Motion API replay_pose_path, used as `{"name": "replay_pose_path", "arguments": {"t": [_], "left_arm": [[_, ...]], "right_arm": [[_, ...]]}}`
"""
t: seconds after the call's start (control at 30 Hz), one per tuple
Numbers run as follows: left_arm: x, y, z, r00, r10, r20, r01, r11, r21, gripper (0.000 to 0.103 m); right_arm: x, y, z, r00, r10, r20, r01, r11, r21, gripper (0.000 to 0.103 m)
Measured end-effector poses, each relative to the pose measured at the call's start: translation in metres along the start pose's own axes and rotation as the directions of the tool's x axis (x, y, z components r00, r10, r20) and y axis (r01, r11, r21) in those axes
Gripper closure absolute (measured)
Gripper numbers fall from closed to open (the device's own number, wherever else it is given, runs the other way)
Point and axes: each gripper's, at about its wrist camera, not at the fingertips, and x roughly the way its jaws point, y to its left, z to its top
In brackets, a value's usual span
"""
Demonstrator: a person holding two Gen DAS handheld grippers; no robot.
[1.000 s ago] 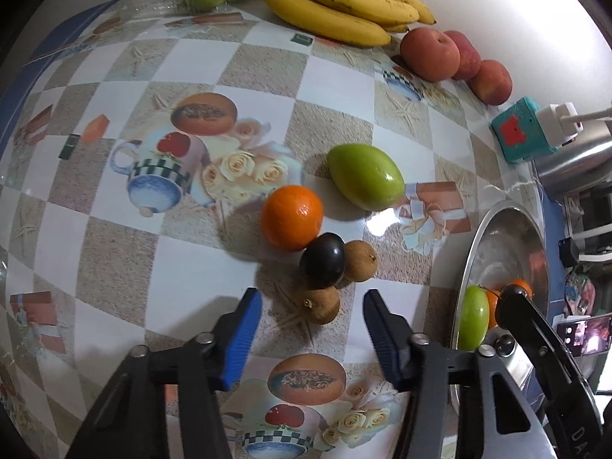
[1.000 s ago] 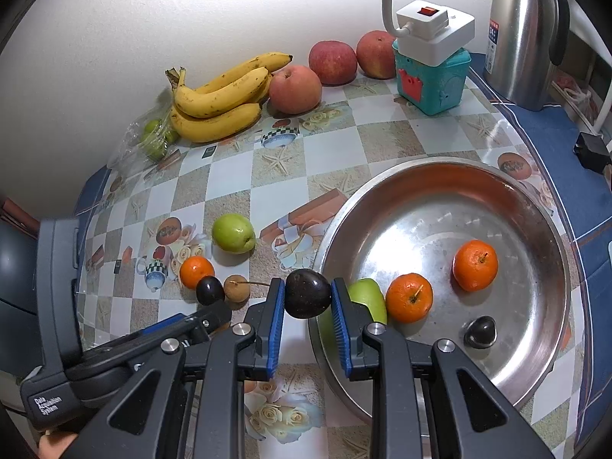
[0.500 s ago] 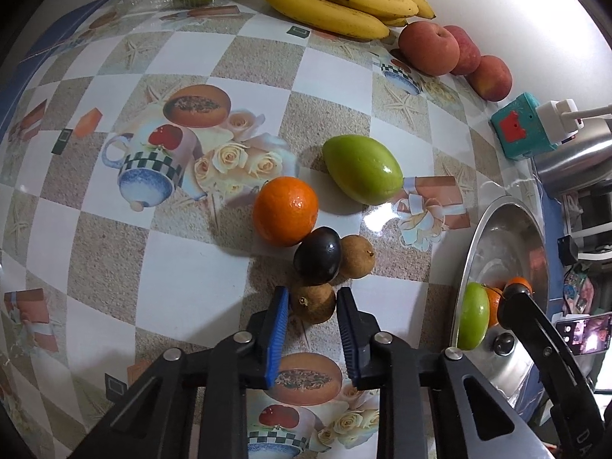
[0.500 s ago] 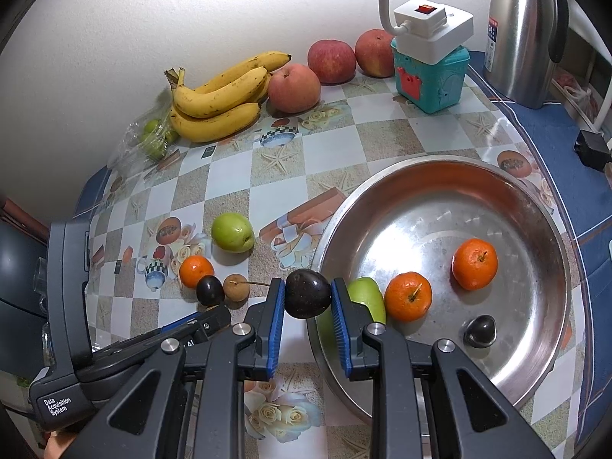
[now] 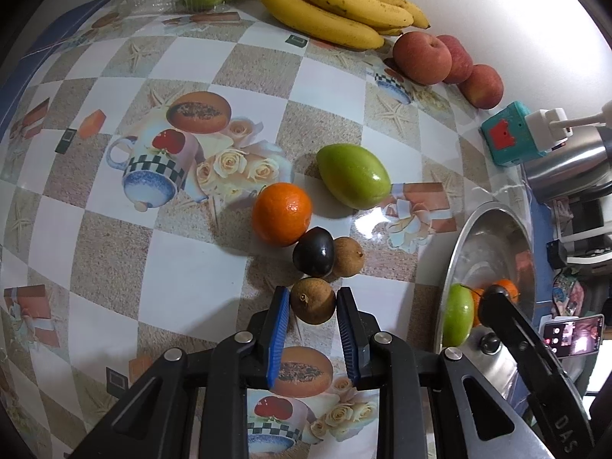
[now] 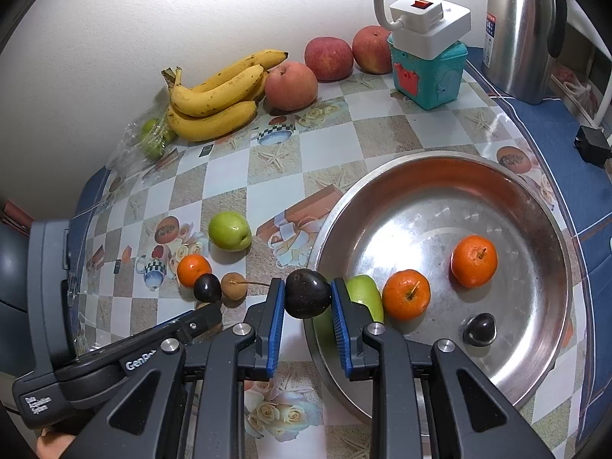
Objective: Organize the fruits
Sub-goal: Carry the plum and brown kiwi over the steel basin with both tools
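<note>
Near the worktop's front edge, left tool is clenched on brown fruit, right tool on dark plum; next, likely lift both into steel bowl.

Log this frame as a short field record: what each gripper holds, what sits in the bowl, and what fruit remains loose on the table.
left gripper: shut on a small brown fruit
right gripper: shut on a dark plum, at the near rim of the bowl
steel bowl: two oranges, a green fruit, a dark plum
loose on table: orange, green fruit, dark plum, brown fruit
along wall: bananas, three apples
</note>
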Motion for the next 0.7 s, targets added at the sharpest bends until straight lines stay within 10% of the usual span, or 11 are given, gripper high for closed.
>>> {"name": "replay_pose_path", "arguments": {"t": [0.7], "left_arm": [[-0.026,-0.001,0.0,0.997,-0.045,0.065,0.046,0.999,-0.009,0.076]], "right_arm": [[0.001,-0.002,-0.001,1.0,-0.002,-0.009,0.002,1.0,0.0,0.078]]}}
